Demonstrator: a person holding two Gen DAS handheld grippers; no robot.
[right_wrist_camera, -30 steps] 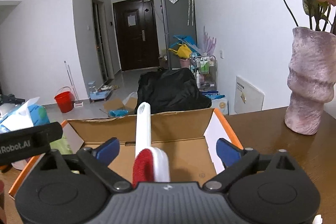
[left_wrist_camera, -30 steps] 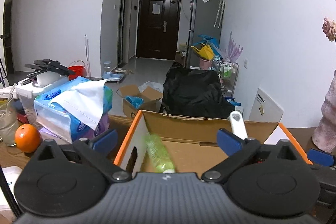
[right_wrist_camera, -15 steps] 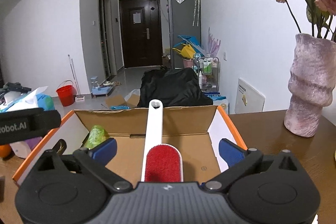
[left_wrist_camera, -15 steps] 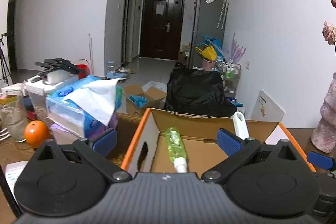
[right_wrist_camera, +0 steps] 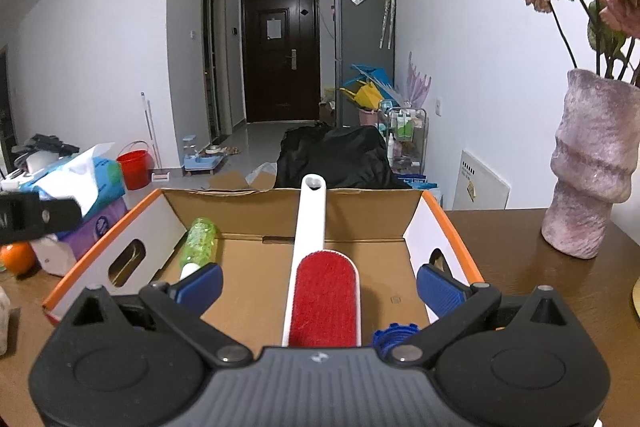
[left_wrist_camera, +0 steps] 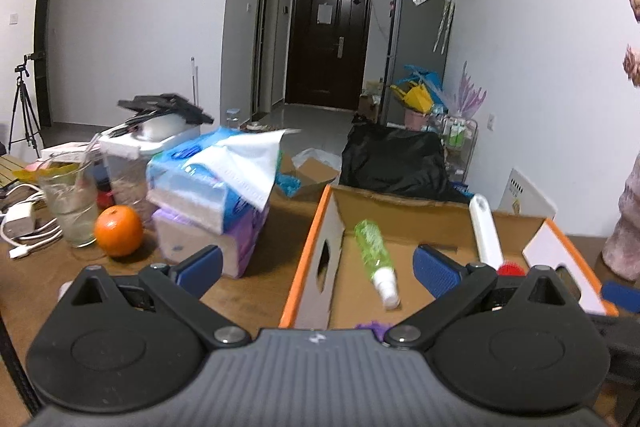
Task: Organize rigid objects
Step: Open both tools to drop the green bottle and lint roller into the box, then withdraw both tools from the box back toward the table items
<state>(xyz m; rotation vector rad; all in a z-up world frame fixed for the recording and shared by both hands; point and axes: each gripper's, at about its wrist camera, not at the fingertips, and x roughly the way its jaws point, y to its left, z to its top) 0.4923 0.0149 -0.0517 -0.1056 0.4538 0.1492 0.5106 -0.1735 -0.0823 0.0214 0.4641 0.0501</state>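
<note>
Claws first: the right gripper (right_wrist_camera: 318, 281) is spread wide and holds nothing, with the lint brush (right_wrist_camera: 323, 301) lying loose between its blue pads, red face up. The left gripper (left_wrist_camera: 316, 265) is spread too, straddling the near left wall of the cardboard box (left_wrist_camera: 308, 259), one pad over the table, the other over the box.

Risk, as I judge it: the brush's white handle leans up against the far wall and pokes above the rim, so a careless nudge could lever it out. The left gripper sits close to the wall and could drag or tip the light box if it dropped. A blue cap (right_wrist_camera: 394, 333) just beside the right pad could be knocked aside.

Farther in, the green spray bottle (left_wrist_camera: 375, 257) lies on its side by the left wall, white nozzle toward the camera. Beyond the box, a tissue pack (left_wrist_camera: 212, 183) and an orange (left_wrist_camera: 119, 231) sit left, a vase (right_wrist_camera: 590, 167) right.
</note>
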